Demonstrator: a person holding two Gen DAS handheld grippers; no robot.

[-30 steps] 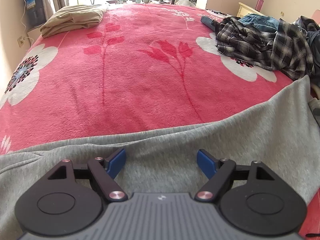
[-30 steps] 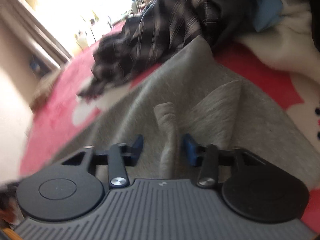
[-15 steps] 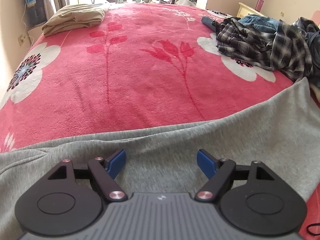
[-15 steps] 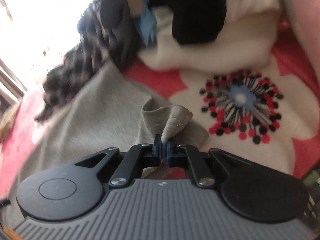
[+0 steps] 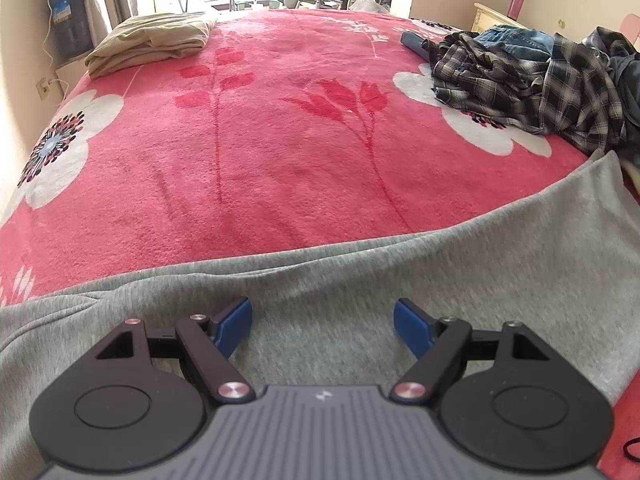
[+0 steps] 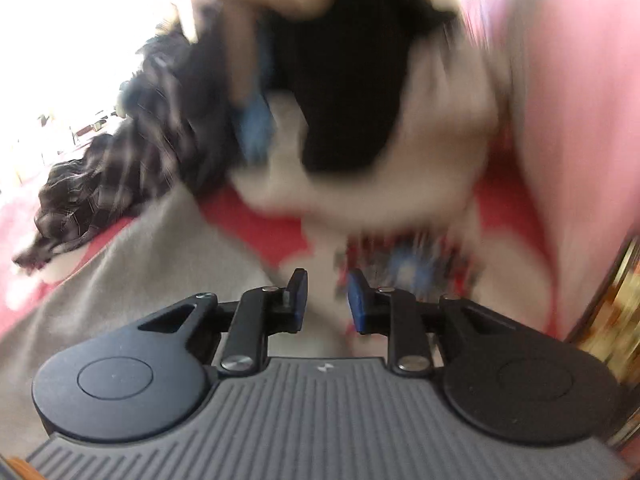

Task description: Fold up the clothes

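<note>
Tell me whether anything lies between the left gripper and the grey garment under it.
Nothing visible does. The left gripper hangs with jaws open right over the grey garment, bare cloth between them; the plaid shirts lie well away.

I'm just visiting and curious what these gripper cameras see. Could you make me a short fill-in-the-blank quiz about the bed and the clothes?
1. The garment spread under the left gripper is ____ in colour.
2. The folded beige cloth lies at the bed's far ____ corner in the left view.
3. The crumpled plaid shirt has a ____ pattern.
4. The bed cover is mainly ____ with white flowers.

Missing words: grey; left; checked; red
</note>
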